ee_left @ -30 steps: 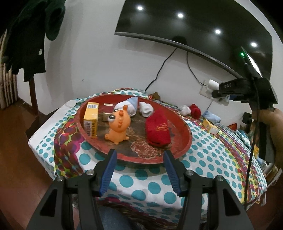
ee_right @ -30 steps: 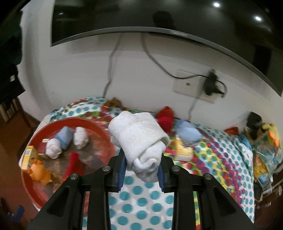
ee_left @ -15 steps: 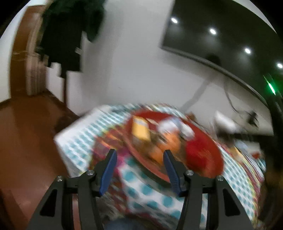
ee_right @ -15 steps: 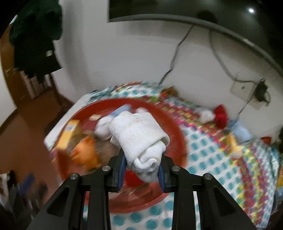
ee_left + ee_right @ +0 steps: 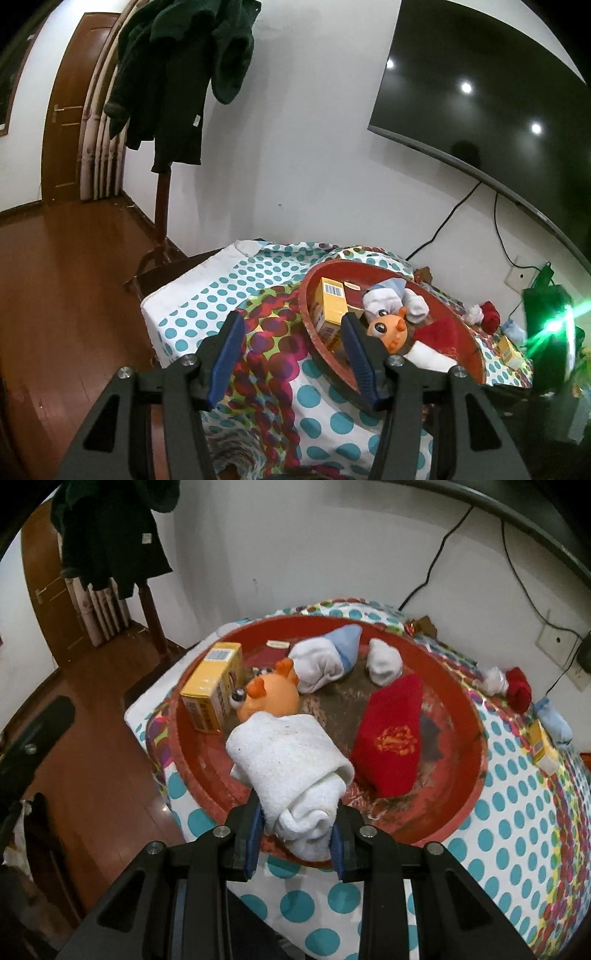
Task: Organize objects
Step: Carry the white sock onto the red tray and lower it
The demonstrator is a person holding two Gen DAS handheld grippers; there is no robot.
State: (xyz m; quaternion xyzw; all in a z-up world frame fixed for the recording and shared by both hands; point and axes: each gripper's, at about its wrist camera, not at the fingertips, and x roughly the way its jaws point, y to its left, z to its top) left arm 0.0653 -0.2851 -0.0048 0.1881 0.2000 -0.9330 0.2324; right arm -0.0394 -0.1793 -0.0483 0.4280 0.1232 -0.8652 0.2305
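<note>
My right gripper is shut on a rolled white towel, which hangs low over the near part of the round red tray. In the tray lie a yellow box, an orange toy, a white-and-blue sock roll, a small white sock and a folded red cloth. My left gripper stands open and empty over the dotted tablecloth, left of the tray's rim. The left wrist view also catches the white towel.
On the cloth right of the tray lie a red-and-white sock, a blue sock and a small yellow box. A coat stand with dark clothes is at the left. A TV and cables hang on the wall.
My right gripper carried the white towel left and down, from above the cloth to low over the tray. My left gripper swung left, so the tray now sits to its right.
</note>
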